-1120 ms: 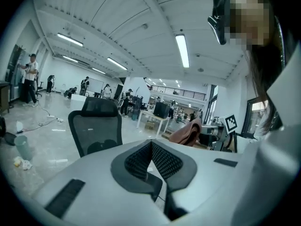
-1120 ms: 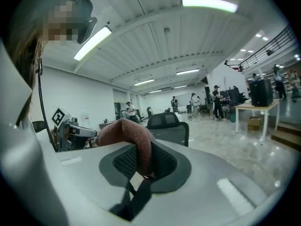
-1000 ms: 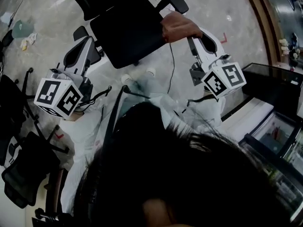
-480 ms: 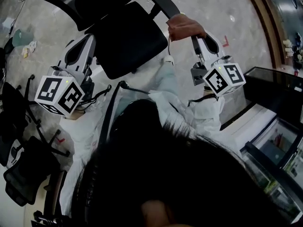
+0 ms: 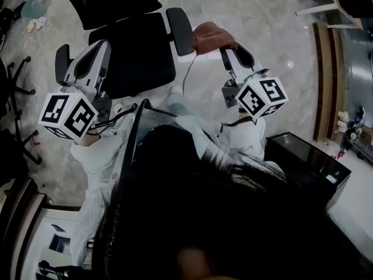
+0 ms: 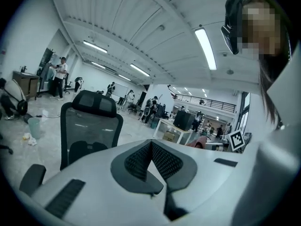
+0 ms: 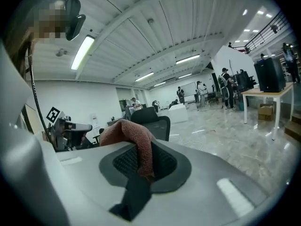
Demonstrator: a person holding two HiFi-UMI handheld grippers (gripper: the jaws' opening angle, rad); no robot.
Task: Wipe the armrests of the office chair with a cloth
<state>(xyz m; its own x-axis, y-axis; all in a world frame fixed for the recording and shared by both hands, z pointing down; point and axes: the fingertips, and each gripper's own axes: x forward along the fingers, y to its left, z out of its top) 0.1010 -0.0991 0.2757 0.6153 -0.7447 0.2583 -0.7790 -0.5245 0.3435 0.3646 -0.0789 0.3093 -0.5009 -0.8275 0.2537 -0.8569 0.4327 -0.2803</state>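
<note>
The black office chair's seat [image 5: 131,51] lies at the top of the head view, its right armrest [image 5: 179,31] beside it and the left armrest [image 5: 60,60] at the far side. My right gripper [image 5: 224,48] is shut on a reddish-brown cloth [image 5: 213,38], which hangs just right of the right armrest. In the right gripper view the cloth [image 7: 131,135] drapes over the jaws of the right gripper [image 7: 141,147]. My left gripper [image 5: 102,44] hovers at the seat's left edge. In the left gripper view the left gripper [image 6: 151,144] has its pads together and empty, facing the chair's mesh backrest [image 6: 89,126].
Other black chairs [image 5: 11,80] crowd the left side. A black cabinet [image 5: 303,162] stands at the right. A thin cable [image 5: 187,74] runs over the marble floor below the seat. People and tables [image 7: 265,95] stand far off in the hall.
Both grippers have swung across toward the chair with the person's turn. The cloth, still held, has come up close beside the right armrest. The left gripper now sits at the seat's left edge.
</note>
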